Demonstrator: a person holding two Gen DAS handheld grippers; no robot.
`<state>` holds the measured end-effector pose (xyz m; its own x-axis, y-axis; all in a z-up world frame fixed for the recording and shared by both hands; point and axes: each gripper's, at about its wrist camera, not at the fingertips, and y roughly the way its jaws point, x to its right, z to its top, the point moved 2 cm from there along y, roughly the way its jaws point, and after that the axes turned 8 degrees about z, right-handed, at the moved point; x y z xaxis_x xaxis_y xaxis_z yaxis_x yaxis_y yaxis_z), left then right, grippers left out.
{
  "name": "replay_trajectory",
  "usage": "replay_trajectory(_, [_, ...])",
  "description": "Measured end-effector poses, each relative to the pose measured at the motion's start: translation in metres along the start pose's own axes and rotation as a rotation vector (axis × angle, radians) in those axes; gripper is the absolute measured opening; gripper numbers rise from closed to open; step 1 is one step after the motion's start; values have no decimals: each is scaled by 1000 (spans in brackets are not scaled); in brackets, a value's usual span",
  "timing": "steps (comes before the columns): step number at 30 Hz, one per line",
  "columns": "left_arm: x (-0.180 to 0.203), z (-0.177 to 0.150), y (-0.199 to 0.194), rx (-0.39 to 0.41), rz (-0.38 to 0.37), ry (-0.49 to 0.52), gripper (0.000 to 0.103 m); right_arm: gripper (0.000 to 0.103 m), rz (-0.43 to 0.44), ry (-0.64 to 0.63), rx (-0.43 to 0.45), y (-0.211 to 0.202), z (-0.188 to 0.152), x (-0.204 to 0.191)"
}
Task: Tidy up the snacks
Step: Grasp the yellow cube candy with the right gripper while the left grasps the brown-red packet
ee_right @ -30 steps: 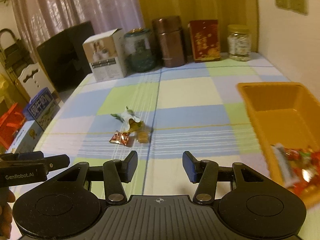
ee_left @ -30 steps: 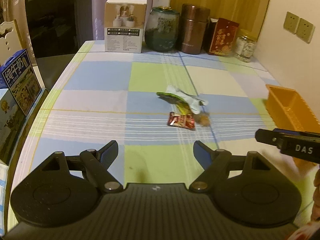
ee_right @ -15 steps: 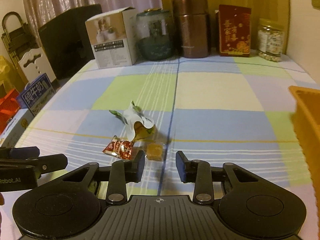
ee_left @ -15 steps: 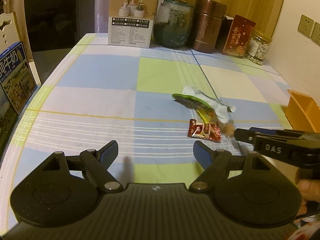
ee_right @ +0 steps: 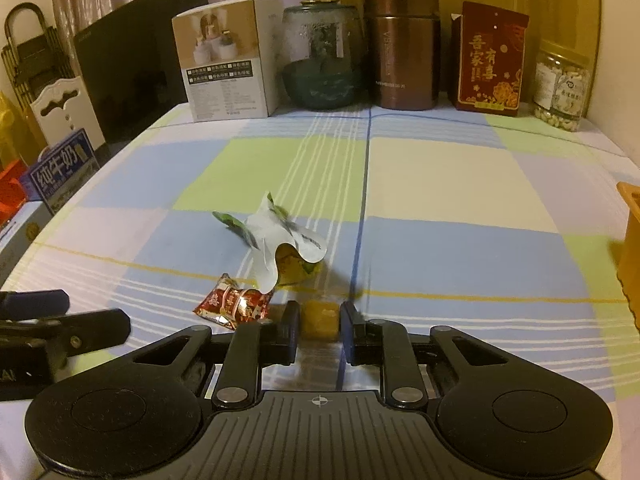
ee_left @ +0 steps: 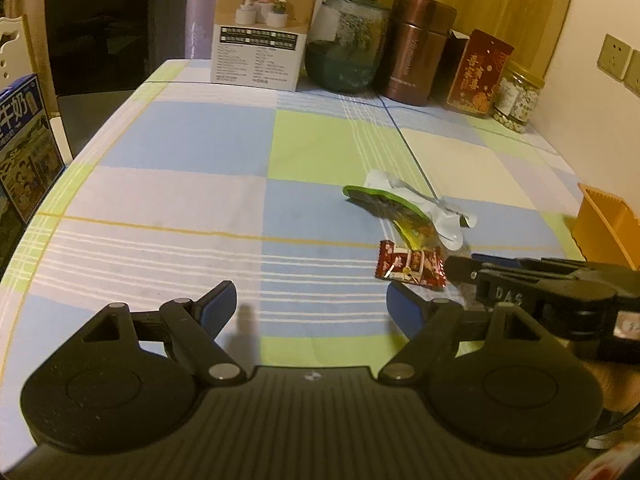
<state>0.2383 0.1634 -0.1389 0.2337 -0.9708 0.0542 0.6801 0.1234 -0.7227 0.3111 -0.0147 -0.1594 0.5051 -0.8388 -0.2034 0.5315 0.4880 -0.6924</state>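
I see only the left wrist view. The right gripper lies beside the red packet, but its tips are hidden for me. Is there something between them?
Observer: Yes. The jaws of the right gripper have just been closing, and a small yellow candy sits between them, pressed from both sides.
Operator: Is the red packet caught also?
Observer: No. The red packet lies outside the jaws, on their left side.
Operator: Is the candy lifted?
Observer: Not yet, it seems. It appears to rest on the tablecloth.

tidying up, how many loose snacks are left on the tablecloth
3: a red packet, a green-and-white packet behind it, and an orange candy between the right gripper's pads. Others may be hidden.
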Motion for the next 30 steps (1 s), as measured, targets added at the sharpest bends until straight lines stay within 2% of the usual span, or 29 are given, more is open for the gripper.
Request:
replay_trajectory(8, [32, 4, 14, 6, -100, 88, 80, 21, -24, 20, 39, -36, 4, 18])
replay_trajectory(14, [58, 6, 30, 16, -126, 144, 80, 21, -42, 51, 42, -54, -3, 34])
replay_trajectory(16, [66, 6, 36, 24, -114, 166, 78, 21, -46, 63, 38, -56, -7, 38])
replay_trajectory(18, [72, 6, 39, 37, -107, 180, 74, 21, -47, 71, 34, -57, -10, 41])
replay_trajectory(26, [81, 4, 44, 56, -62, 223, 44, 21, -39, 75, 41, -60, -11, 42])
replay_trajectory(30, [80, 4, 39, 53, -56, 231, 35, 21, -40, 74, 40, -63, -12, 40])
